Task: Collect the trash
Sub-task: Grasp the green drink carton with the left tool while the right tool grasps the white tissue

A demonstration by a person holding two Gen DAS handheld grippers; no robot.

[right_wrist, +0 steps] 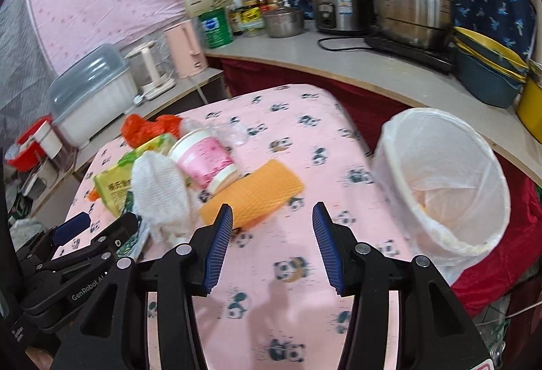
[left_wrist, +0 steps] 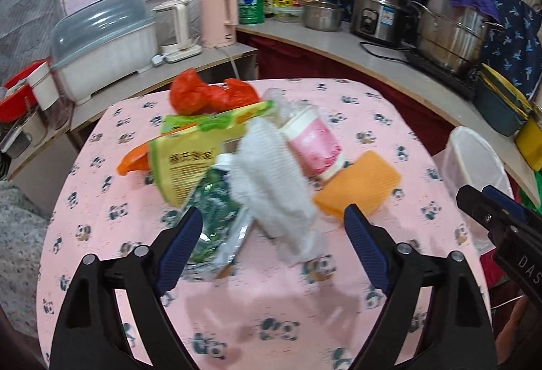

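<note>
Hovering spread and empty – left tongs (left_wrist: 272, 222), right tongs (right_wrist: 272, 221) – "GenRobot.AI" lettering, yellow packet (left_wrist: 183, 163) text blurred

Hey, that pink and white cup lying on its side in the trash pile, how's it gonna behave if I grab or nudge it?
The pink cup lies on its side against the orange cloth, so a nudge may roll it. It looks like thin disposable material: probably light and easily crushed by a hard squeeze.

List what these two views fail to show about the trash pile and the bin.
- Green foil packet: print blurred, partly under the white cloth, left wrist view.
- Lined bin: contents unclear through the liner, right wrist view.
- Orange bag: contents hidden by its crumpled plastic.
</note>
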